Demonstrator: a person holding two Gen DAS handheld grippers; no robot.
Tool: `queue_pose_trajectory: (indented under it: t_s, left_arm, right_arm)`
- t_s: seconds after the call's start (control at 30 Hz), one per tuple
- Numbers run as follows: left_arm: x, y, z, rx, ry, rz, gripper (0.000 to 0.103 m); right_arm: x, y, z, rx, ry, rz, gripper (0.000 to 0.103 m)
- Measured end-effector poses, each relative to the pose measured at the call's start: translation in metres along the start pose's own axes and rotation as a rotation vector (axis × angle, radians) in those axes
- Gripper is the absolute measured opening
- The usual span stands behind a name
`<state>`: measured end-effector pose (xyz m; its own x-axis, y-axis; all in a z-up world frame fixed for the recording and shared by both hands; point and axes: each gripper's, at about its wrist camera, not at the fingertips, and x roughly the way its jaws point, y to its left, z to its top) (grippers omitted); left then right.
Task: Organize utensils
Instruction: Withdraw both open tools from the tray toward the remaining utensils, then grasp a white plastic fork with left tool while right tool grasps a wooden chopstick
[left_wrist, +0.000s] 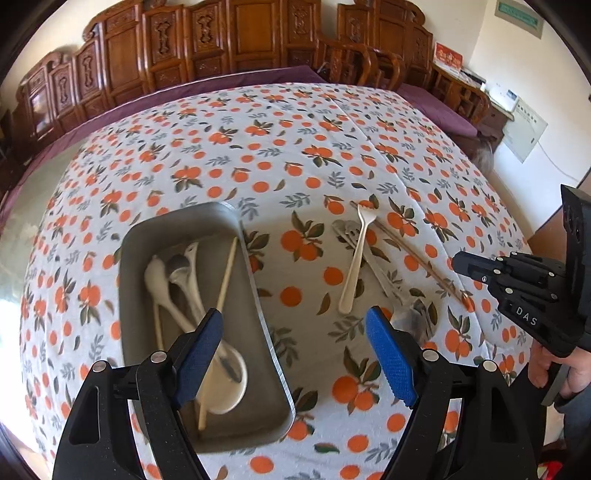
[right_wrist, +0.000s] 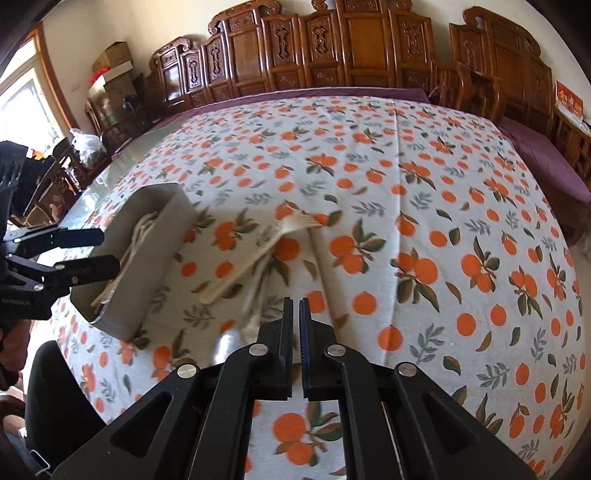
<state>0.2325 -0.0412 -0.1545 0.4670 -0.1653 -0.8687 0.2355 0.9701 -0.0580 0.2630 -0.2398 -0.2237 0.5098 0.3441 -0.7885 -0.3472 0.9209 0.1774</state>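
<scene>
Left wrist view shows the grey tray on the orange-patterned tablecloth, holding pale spoons and chopsticks. Just beside its right rim lie a cream fork, a metal utensil and a thin stick. The left gripper hangs over the tray's right rim, jaws wide apart and empty. The right gripper is closed on nothing above the loose utensils.

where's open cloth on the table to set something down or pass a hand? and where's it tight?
Free: the tablecloth beyond the tray and fork, up to the purple edge; also the wide stretch right of the fork in the right wrist view. Narrower: the strip between tray and fork. Crowded: inside the tray, and the utensil cluster around the fork with the chopstick.
</scene>
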Motion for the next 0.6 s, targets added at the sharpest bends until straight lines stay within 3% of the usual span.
queue_pose_trajectory:
  t_s: [0.33, 0.6]
  left_arm:
    - [0.041, -0.031, 0.032, 0.064, 0.042, -0.042, 0.076]
    - [0.080, -0.046, 0.046, 0.090, 0.119, -0.071, 0.050]
  right_arm:
    - [0.013, -0.028, -0.008, 0.037, 0.015, -0.014, 0.008]
    - [0.011, -0.042, -0.011, 0.062, -0.032, -0.023, 0.019]
